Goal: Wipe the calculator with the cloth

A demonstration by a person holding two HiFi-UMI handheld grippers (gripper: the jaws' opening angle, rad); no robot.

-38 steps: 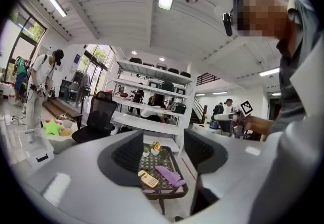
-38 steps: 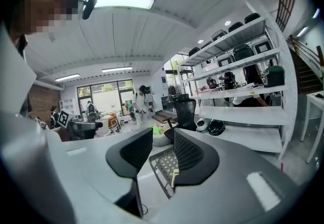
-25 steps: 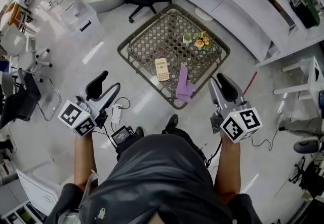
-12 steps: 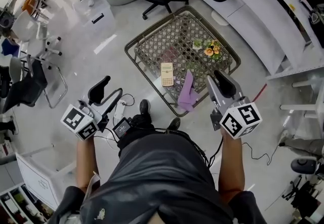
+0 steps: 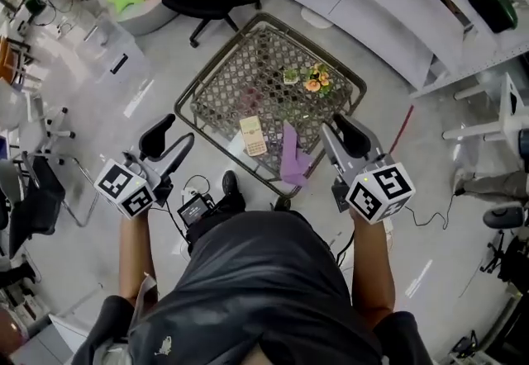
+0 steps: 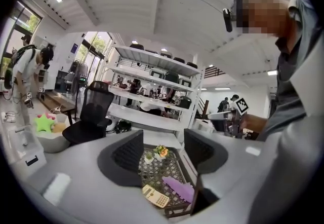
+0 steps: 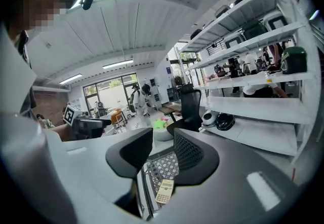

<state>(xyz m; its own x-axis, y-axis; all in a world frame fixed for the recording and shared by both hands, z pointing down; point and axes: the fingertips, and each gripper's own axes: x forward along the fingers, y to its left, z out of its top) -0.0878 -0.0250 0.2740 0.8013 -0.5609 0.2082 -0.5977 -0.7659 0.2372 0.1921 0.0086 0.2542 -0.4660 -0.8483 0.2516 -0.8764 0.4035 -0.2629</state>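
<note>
We're holding both grippers up over the floor on the near side of the low lattice table (image 5: 240, 78), neither one touching anything on it. The left gripper (image 5: 175, 134) is off the table's near-left corner. In the left gripper view (image 6: 163, 149) its jaws are standing wide apart w/ nothing between them, only the table showing far beyond the gap. The right gripper (image 5: 335, 128) is hanging at the table's near-right edge. In the right gripper view (image 7: 163, 147) its jaws are parted by a narrower gap and are also gripping nothing.

The calculator (image 5: 252, 135) is lying flat on the table's near part, face up, keys too small to read. The purple cloth (image 5: 291, 155) is lying crumpled just beside it toward the table's right, approx. at the near rim. We can't tell whether its end is hanging over.

Two small flower pots (image 5: 307, 77) are sitting at the table's far-right part.

In the left gripper view the calculator (image 6: 155, 196) and cloth (image 6: 178, 188) are showing low in the gap, but the table's (image 6: 167, 167) near corner is cut off by a jaw. In the right gripper view only the calculator (image 7: 164, 191) is showing on the table (image 7: 162, 164). The cloth isn't visible in that view.
</note>
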